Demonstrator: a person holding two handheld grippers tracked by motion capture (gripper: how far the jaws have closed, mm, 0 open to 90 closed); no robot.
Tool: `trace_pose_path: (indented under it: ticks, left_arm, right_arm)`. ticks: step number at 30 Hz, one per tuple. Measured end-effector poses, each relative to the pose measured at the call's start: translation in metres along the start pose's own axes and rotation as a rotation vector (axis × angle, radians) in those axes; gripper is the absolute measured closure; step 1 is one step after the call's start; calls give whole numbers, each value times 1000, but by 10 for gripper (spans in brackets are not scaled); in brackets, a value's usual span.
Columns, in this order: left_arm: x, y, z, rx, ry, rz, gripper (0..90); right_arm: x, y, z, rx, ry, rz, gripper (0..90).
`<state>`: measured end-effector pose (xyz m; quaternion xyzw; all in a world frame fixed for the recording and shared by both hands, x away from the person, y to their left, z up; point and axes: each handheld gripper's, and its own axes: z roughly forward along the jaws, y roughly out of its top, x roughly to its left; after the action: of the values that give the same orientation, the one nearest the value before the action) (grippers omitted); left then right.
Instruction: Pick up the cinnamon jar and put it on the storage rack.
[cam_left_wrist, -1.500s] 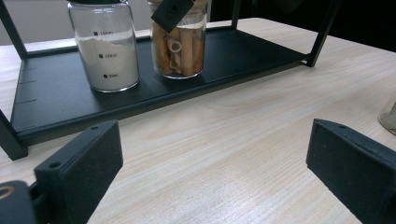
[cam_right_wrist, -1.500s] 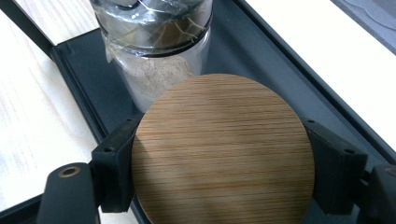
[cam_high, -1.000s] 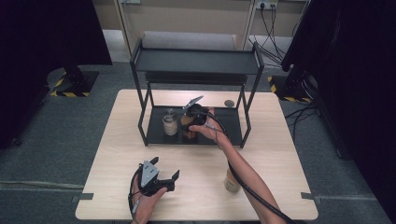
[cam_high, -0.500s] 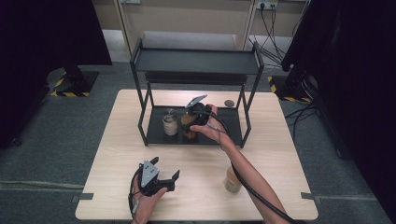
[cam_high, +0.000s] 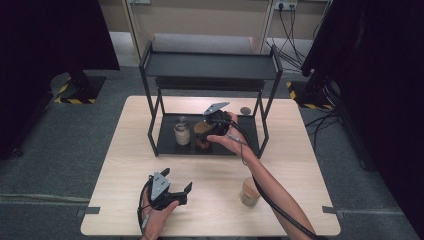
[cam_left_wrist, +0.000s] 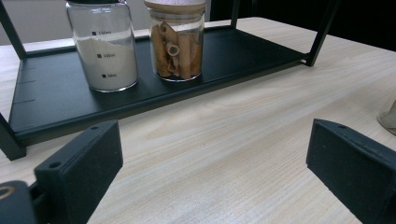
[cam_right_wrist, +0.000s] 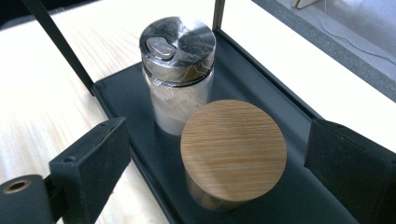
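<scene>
Since a second ago, the right gripper has let go of the pasta jar and drawn slightly back and up from it; its jaws have just been opening, and the jar now stands free on the rack's bottom shelf. In the right gripper view the two black jaws stand wide on either side of the jar's wooden lid, with clear gaps on both sides, so nothing is gripped. The right hand holds this gripper low under the rack's top shelf, pointing down at the jar, with the forearm stretching across the table from the bottom right.

Just beside the pasta jar, on the same shelf, stands a powder jar with a metal lid; the two are close together but whether they touch is unclear. The rack's upright posts flank the gripper.

The left gripper rests near the table's front edge in the left hand, jaws wide apart and empty, facing the rack. Its view shows both jars behind bare tabletop.

A third jar with a wooden lid stands on the table beside the right forearm, well apart from the rack. A small round object lies on the table behind the rack.
</scene>
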<state>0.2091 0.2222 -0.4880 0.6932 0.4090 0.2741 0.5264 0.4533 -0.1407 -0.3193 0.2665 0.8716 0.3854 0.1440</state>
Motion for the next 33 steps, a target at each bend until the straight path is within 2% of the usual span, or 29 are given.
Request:
trace_pose_path:
  ticks: [18, 25, 33]
  left_arm:
    - [0, 0, 0, -1, 0, -2, 32]
    - [0, 0, 0, 0, 2, 2, 32]
    - [0, 0, 0, -1, 2, -3, 32]
  right_arm:
    - [3, -19, -22, -72, 26, 4, 74]
    - [3, -31, -36, -107, 42, 0, 74]
    - [0, -45, -47, -145, 57, 20, 74]
